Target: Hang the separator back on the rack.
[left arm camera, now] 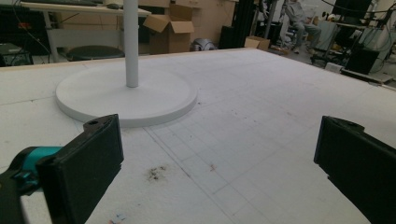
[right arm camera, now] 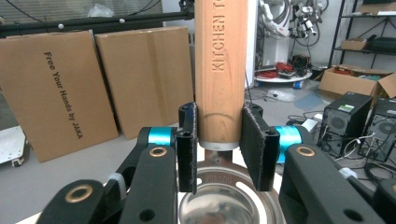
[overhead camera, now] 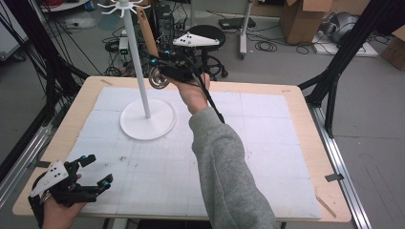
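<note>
Above the tabletop (overhead camera: 267, 143), the right claw (right arm camera: 219, 140) grips a ladle (overhead camera: 152, 52): wooden handle stamped "KITCHEN", shiny steel bowl. Left claw (overhead camera: 93, 171) gapes wide, empty.

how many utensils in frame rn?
1: a wooden-handled ladle, clamped in the right gripper beside the white stand. None hang on its hooks; the far side may be hidden.
</note>
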